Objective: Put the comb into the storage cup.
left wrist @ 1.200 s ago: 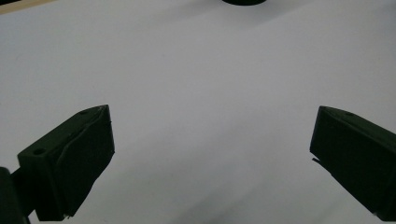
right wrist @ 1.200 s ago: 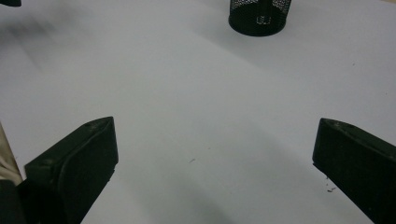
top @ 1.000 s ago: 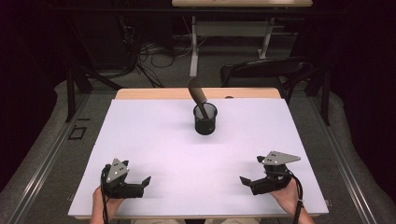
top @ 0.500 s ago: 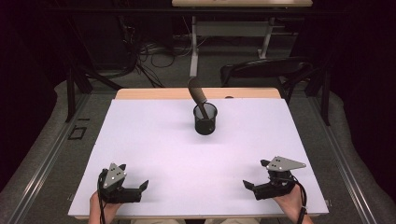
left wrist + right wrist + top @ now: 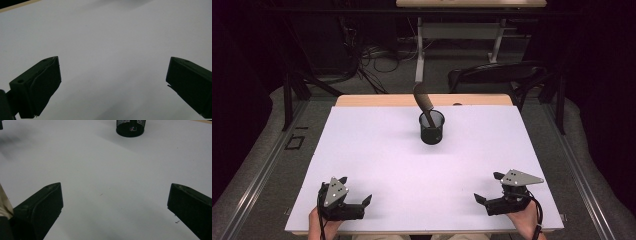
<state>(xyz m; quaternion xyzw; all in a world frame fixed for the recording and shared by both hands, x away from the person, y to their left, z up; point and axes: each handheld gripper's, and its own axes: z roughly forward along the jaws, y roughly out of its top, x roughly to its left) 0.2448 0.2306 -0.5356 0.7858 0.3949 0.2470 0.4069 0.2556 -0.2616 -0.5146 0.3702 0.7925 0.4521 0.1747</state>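
Resting at the near edge of the bench (image 5: 377, 150), the left gripper (image 5: 358, 194) has its fingers (image 5: 37, 87) spread wide, with nothing between them; in the left gripper view just bare white surface lies in the gap. The right gripper (image 5: 490, 189), near the opposite near corner, likewise has its fingers (image 5: 40, 207) wide apart and holds nothing, touching no object. A black mesh cup (image 5: 432, 127) stands upright toward the far middle of the bench, well apart from both grippers and roughly between them as seen from above. A brown cardboard tube (image 5: 424, 102) leans out of the cup, tilted toward the far left. In the right gripper view the mesh cup (image 5: 130, 127) sits far ahead of the fingers, at the top edge.
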